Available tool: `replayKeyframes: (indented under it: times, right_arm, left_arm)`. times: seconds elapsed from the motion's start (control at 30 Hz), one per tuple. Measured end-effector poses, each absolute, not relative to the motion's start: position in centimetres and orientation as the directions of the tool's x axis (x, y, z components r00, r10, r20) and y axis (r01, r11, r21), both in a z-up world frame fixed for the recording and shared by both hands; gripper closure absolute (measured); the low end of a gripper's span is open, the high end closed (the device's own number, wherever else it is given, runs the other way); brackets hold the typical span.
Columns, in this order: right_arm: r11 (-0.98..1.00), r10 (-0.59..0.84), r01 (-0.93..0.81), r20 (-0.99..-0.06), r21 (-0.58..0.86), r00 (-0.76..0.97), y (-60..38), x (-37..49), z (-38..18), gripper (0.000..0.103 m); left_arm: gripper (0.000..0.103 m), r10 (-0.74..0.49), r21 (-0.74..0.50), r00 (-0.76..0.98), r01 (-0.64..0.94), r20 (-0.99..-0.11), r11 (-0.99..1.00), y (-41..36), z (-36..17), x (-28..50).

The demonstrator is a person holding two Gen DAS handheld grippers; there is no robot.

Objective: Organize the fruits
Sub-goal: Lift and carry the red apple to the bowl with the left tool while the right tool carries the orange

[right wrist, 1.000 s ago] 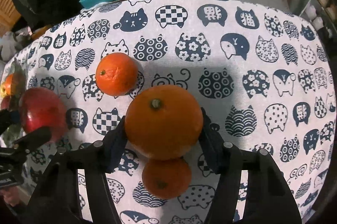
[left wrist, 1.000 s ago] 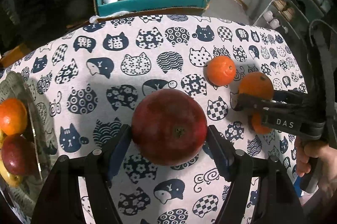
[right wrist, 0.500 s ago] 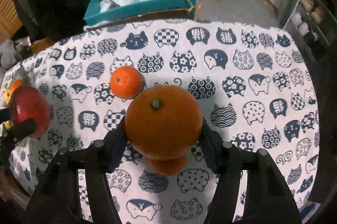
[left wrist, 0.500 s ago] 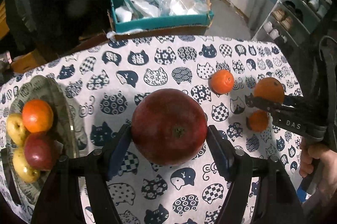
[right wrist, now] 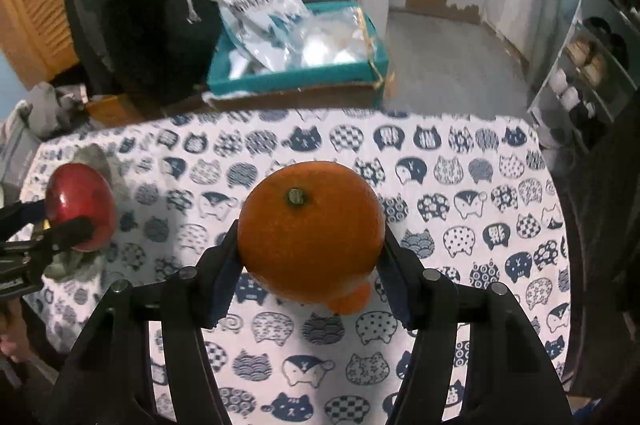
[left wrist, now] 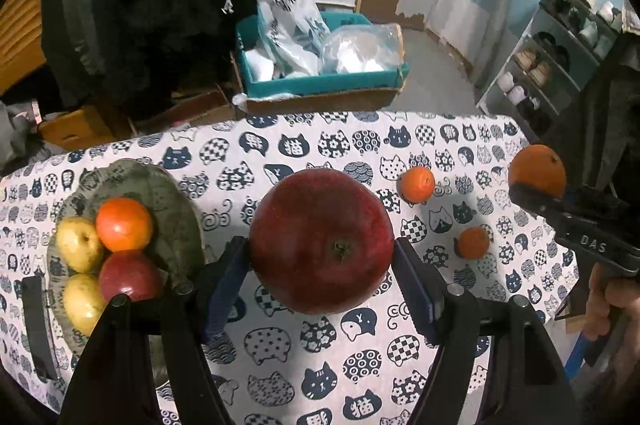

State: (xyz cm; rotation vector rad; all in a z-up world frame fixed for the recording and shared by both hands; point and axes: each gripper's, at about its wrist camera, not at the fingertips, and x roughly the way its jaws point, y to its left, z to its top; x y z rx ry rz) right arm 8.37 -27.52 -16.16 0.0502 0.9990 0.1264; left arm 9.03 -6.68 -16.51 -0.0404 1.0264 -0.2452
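My left gripper [left wrist: 322, 261] is shut on a big dark red apple [left wrist: 322, 239], held well above the cat-print tablecloth [left wrist: 280, 341]. My right gripper [right wrist: 310, 253] is shut on a large orange [right wrist: 310, 231], also lifted off the cloth. At the left of the left wrist view a grey-green plate [left wrist: 172, 213] holds an orange, a red apple and two yellow pears. Two small tangerines lie on the cloth, one [left wrist: 416, 184] farther back and one [left wrist: 473, 243] nearer. A tangerine [right wrist: 348, 301] peeks from under the held orange in the right wrist view.
Behind the table's far edge stands a teal box [left wrist: 320, 81] stuffed with plastic bags on a cardboard carton. A shoe rack [left wrist: 560, 57] stands at the far right. A dark coat [left wrist: 132, 5] hangs at the back left. A hand [left wrist: 608, 305] grips the right tool's handle.
Both grippers have risen with their fruit, so the table looks smaller and farther. The plate of fruit has come fully into the left wrist view. The grips are unchanged.
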Motion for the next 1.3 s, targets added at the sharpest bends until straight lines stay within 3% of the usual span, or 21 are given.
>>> replayKeyframes:
  times: [0.7,1.3]
  right_arm:
    - [0.966,0.245,-0.228,-0.733,0.125,0.635,-22.1,6.7,-8.6,0.041]
    - [0.917,0.357,-0.369,-0.719,0.150,0.596,-13.9,8.4,-7.4,0.041]
  left_arm:
    - [0.029,-0.194,-0.140,0.613,0.136,-0.766,0.981,-1.2,-10.0,5.5]
    - [0.029,-0.101,-0.143,0.627,-0.018,-0.772,0.989,6.7,-10.5,3.4]
